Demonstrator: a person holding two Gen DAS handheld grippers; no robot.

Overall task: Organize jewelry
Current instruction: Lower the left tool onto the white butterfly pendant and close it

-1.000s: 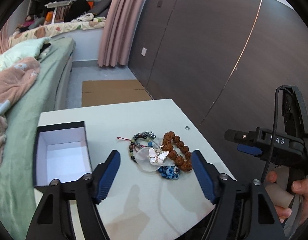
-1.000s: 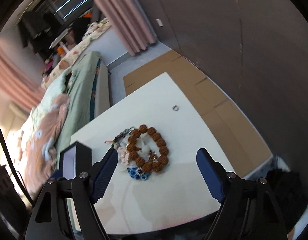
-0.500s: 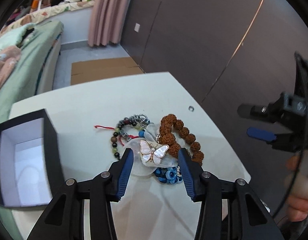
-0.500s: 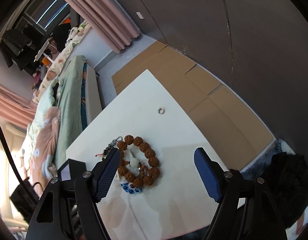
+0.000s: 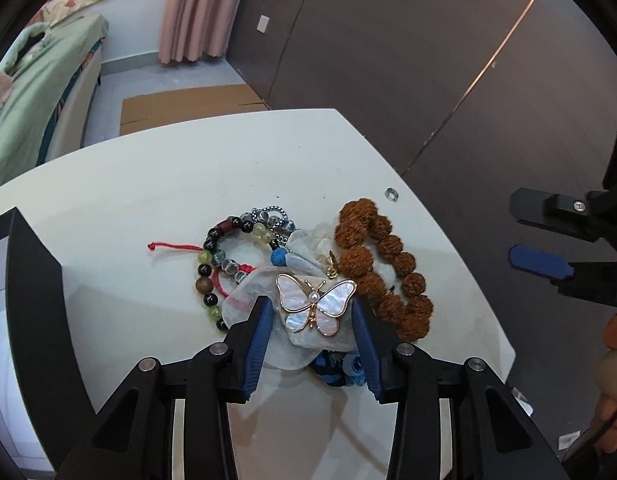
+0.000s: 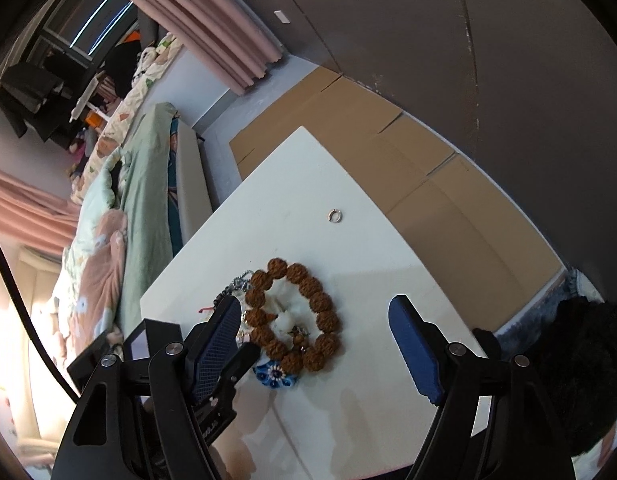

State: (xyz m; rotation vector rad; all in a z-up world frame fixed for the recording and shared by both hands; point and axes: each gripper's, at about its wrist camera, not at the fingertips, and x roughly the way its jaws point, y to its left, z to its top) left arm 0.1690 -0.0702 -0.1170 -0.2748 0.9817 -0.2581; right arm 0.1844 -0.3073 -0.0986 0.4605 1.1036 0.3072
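Left tongs point(image 5: 313, 322) are closing in around the butterfly brooch point(image 5: 315, 303), pads either side but not quite pinching it. It's lying on a pouch point(image 5: 252, 294) in the desk point(image 5: 156, 184) pile, brown beads point(image 5: 382, 268) sitting just right of it.

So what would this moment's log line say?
left gripper: closing around butterfly brooch, pads not touching | right gripper: open, above brown bead bracelet

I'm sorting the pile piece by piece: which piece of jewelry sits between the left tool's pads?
The pearly white butterfly brooch with gold edging; the brown bead bracelet and multicoloured bead bracelet lie outside the left tool.
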